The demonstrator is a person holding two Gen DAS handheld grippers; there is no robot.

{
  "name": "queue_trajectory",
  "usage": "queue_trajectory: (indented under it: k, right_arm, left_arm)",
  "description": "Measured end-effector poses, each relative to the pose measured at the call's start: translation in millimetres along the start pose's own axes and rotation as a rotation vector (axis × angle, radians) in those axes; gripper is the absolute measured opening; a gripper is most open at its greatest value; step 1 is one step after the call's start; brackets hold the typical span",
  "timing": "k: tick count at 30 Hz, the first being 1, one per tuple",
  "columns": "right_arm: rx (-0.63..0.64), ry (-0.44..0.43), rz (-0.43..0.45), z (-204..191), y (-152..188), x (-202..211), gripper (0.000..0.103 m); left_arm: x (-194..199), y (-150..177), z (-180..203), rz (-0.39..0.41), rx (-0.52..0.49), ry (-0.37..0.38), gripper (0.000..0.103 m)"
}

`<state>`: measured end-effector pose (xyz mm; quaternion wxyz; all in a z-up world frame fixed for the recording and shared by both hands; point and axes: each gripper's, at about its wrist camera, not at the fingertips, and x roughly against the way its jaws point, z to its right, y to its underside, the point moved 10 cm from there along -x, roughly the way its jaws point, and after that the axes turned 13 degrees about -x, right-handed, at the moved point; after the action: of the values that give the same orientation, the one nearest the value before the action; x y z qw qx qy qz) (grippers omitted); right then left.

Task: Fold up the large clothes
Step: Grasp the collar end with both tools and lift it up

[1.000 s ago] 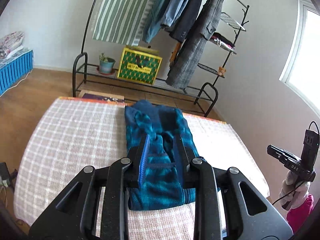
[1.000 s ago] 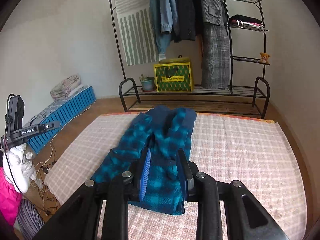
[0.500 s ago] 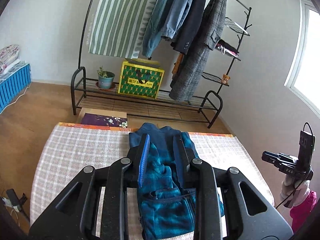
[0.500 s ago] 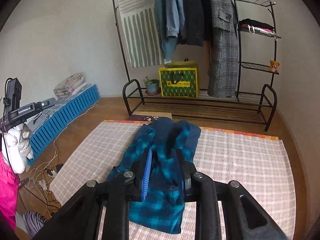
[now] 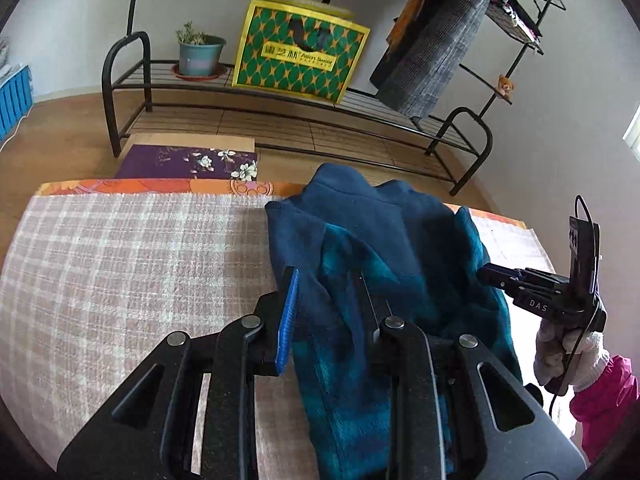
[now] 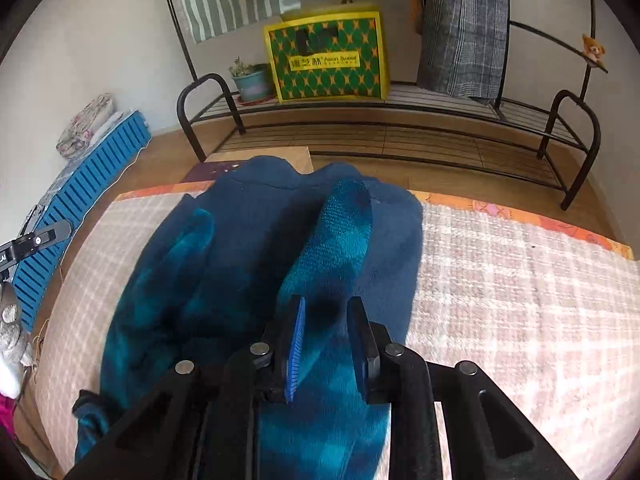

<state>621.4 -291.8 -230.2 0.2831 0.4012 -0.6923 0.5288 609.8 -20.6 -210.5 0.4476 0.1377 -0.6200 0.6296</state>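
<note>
A teal and navy plaid fleece jacket [image 5: 384, 248] lies on the table's pink checked cloth [image 5: 120, 264], its navy collar at the far edge. My left gripper [image 5: 330, 284] is shut on a fold of the fleece and holds it low over the garment's left part. My right gripper [image 6: 326, 324] is shut on another raised fold [image 6: 340, 232] that stands up towards the collar. The left wrist view also shows the right gripper [image 5: 520, 284] at the jacket's right side, in a white-gloved hand [image 5: 568, 352].
Beyond the table's orange-trimmed far edge [image 5: 160, 186] stand a black clothes rack [image 6: 400, 120] with hanging coats, a yellow-green bag [image 5: 296, 56] and a potted plant [image 5: 198, 50]. A purple floral box [image 5: 188, 162] lies on the floor. A blue slatted crate [image 6: 80, 184] sits at the left.
Both grippers have swung forward and down towards the collar end, carrying the jacket's near part over the rest. The table's far edge and the rack now look much closer.
</note>
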Motion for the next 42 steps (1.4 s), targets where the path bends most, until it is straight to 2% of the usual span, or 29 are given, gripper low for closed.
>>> queue_trajectory:
  k: [3,5,7,9,11,12,13,15,17,21,23,25,26,27,28,30,35,42]
  right_arm:
    - [0.036,0.024,-0.056,3.4,12.2,-37.1,0.022]
    - [0.074,-0.003,-0.053,0.6,10.7,-35.5,0.024]
    - [0.065,-0.056,-0.082,2.2,6.5,-27.1,0.025]
    - [0.062,-0.117,-0.056,6.6,-5.8,-11.3,0.028]
    - [0.006,-0.175,-0.012,18.4,-21.9,-0.5,0.042]
    - [-0.034,-0.185,0.010,29.3,-31.3,1.1,0.052]
    - [-0.078,-0.174,0.026,43.0,-39.0,-1.1,0.057]
    - [-0.165,-0.154,0.010,67.6,-47.7,-15.4,0.057]
    - [-0.231,-0.175,-0.019,80.9,-49.8,-31.0,0.055]
    - [-0.221,-0.147,-0.034,79.8,-53.8,-53.7,0.054]
    - [-0.217,-0.144,-0.041,73.4,-55.2,-62.6,0.054]
    - [-0.222,-0.145,-0.029,70.2,-60.8,-68.5,0.051]
    - [-0.227,-0.160,-0.037,67.7,-62.4,-71.7,0.044]
    - [-0.228,-0.166,-0.045,67.0,-63.2,-74.3,0.030]
    - [-0.219,-0.153,-0.039,66.7,-64.1,-75.9,0.021]
    - [-0.173,-0.127,-0.022,60.0,-65.6,-74.4,0.010]
    - [-0.081,-0.087,0.065,45.9,-70.2,-50.5,0.008]
    - [-0.007,-0.100,0.153,32.7,-73.2,2.5,0.007]
  left_arm:
    - [-26.4,-0.1,-15.4,-0.022,0.016,0.004,0.024]
    - [-42.6,-1.6,-28.5,-0.040,0.040,0.006,0.025]
    - [-54.7,-4.6,-39.7,-0.051,0.068,0.022,0.051]
    - [-66.3,-7.8,-48.7,-0.054,0.109,0.050,0.059]
    - [-78.5,-10.9,-54.6,-0.070,0.145,0.076,0.059]
    - [-84.9,-12.5,-57.5,-0.076,0.160,0.079,0.059]
    - [-91.1,-13.8,-59.4,-0.083,0.172,0.084,0.059]
    - [-106.5,-15.2,-61.4,-0.100,0.203,0.110,0.059]
    - [-118.6,-16.4,-60.7,-0.109,0.220,0.128,0.059]
    - [-129.5,-24.6,-55.9,-0.092,0.194,0.105,0.059]
    - [-134.4,-28.6,-52.0,-0.098,0.182,0.111,0.050]
    - [-140.0,-29.9,-48.2,-0.113,0.169,0.108,0.019]
    - [-141.2,-30.5,-47.0,-0.111,0.167,0.103,0.014]
    - [-140.9,-31.6,-45.1,-0.103,0.164,0.098,0.010]
    - [-139.2,-32.6,-42.6,-0.091,0.162,0.096,0.007]
    - [-132.9,-35.8,-38.1,-0.059,0.153,0.089,0.006]
    - [-109.3,-49.5,-32.1,0.014,0.152,0.082,0.006]
    - [-58.9,-65.3,-9.4,0.081,0.088,0.078,0.005]
